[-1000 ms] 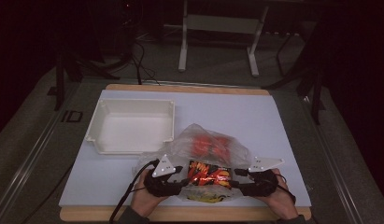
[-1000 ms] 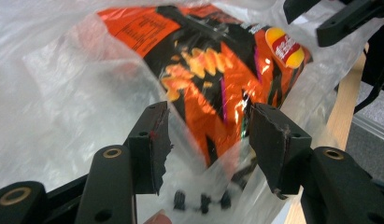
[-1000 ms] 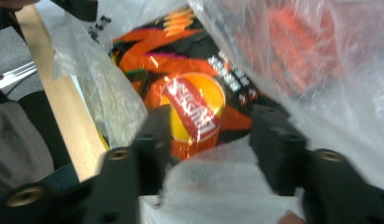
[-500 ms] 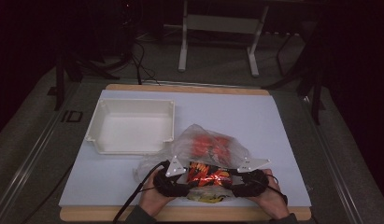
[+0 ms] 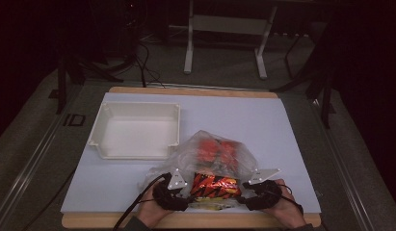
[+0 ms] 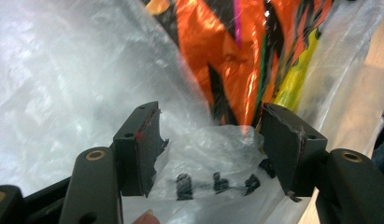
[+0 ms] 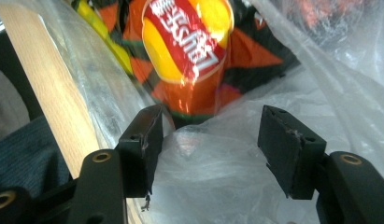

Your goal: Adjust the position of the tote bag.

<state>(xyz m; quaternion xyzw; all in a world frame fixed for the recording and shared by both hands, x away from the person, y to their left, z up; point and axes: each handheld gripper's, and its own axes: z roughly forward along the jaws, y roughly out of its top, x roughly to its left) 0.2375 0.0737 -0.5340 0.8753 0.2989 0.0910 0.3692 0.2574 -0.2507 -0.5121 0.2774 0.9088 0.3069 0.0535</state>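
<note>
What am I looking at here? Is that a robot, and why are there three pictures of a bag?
No robot: a person holds a hand tool with two black fingers in each hand, the left gripper and the right gripper. One camera looks down from above; one rides on each tool. On the white table lie an empty white tray and a clear plastic bag holding an orange snack packet. Both tools have just opened; bag film lies between the fingers, unpinched.

clear plastic bag [image 5: 219, 159] bulks mid-table, white tray [image 5: 136, 130] blocks far left, bare mat [image 5: 244, 113] beyond
</note>
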